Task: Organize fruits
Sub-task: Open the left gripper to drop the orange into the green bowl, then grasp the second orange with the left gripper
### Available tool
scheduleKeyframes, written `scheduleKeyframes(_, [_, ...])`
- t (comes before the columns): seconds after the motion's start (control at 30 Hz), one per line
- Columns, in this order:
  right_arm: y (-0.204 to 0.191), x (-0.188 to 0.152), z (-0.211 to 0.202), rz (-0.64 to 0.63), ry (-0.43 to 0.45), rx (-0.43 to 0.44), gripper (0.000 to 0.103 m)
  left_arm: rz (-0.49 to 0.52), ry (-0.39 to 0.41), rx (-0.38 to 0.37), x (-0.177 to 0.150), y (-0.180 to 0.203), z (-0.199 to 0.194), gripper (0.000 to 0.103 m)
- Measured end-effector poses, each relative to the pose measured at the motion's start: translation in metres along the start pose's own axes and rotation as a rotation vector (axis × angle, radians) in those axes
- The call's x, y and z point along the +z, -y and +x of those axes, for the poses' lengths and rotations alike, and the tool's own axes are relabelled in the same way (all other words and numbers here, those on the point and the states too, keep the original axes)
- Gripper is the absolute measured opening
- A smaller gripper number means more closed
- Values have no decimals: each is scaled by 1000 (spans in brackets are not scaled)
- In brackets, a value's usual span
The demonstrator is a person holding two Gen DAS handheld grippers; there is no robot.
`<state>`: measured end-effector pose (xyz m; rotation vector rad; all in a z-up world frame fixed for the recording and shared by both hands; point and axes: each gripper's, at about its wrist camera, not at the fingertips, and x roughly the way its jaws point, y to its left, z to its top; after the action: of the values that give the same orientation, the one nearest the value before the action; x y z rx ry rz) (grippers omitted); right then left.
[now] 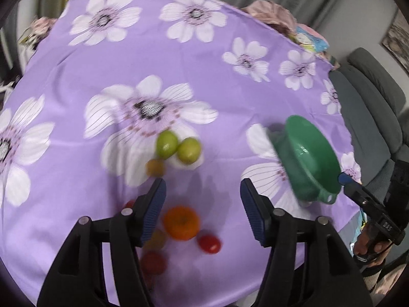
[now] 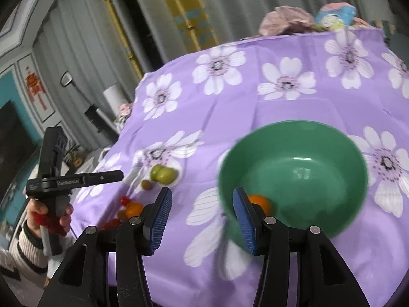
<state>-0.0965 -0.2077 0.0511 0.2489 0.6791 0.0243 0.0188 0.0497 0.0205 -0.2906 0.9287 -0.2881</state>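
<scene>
My left gripper is open above the purple flowered cloth, with nothing pressed between its pads. An orange lies on the cloth below the gap. Beyond it sit two green fruits, a small yellowish fruit and red tomatoes. The green bowl holds one orange. My right gripper is open astride the bowl's near rim, one pad inside and the other well clear outside. From the right wrist view the left gripper shows side-on over the fruit pile.
The bowl looks blurred and tilted at the cloth's right side, with the right gripper at its rim. A grey sofa stands right of the table. Bundled fabric and a toy lie at the far edge. A person's hand holds the left gripper.
</scene>
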Motion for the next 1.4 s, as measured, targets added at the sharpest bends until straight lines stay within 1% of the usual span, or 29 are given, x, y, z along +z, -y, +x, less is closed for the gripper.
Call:
scheduleKeyframes(0.07, [-9, -2, 6, -21, -17, 26, 52, -10, -10, 4, -6, -7, -1, 63])
scheduleKeyframes(0.2, [-27, -5, 22, -60, -62, 61, 59, -16, -35, -1, -18, -14, -1, 64])
scheduleKeyframes(0.33, [-43, -13, 38, -98, -120, 86, 59, -17, -51, -13, -27, -21, 0, 66])
scheduleKeyframes(0.6, [-69, -29, 71, -160, -230, 124, 59, -20, -67, -35, -35, -25, 4, 66])
scheduleKeyframes(0.8, [-86, -35, 95, -201, -296, 151, 59, -19, -84, -57, -39, -28, 6, 66])
scheduleKeyframes(0.97, [-95, -37, 109, -216, -329, 172, 59, 6, -88, -82, -40, -26, 6, 66])
scheduleKeyframes(1.13, [-104, -37, 119, -235, -346, 181, 59, 5, -93, -114, -39, -25, 9, 66])
scheduleKeyframes(1.4, [-110, -34, 132, -235, -354, 205, 59, -10, -102, -126, -32, -27, 15, 65])
